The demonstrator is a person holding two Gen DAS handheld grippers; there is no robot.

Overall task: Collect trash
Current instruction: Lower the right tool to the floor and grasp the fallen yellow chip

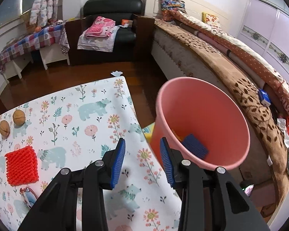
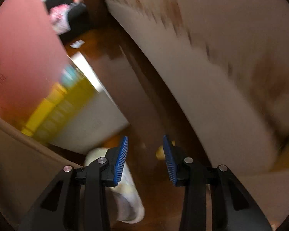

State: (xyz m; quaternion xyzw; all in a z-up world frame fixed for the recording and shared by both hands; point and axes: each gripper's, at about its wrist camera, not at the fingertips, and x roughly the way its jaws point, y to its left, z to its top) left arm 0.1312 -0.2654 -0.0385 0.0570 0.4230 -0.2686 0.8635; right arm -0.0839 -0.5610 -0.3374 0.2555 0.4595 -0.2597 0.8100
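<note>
Floral table (image 1: 71,119), upright pink bin (image 1: 200,127) alongside

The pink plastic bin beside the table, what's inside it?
Inside the pink plastic bin lie a ribbed blue square pad and something orange, mostly covered by it.

Pink bin (image 1: 200,123) stands upright just beside the table's right edge, mouth open, tapering downward; inside at the bottom a blue ribbed foam piece (image 1: 195,146) lies tilted with something orange (image 1: 178,136) partly under it, too hidden to identify. On the floral tablecloth: red foam net square (image 1: 21,166) lying flat near the left side, two brown walnuts (image 1: 11,122) close together further back, apart from the red piece. In the right wrist view the bin's pink wall (image 2: 23,57) shows at the left, blurred
</note>
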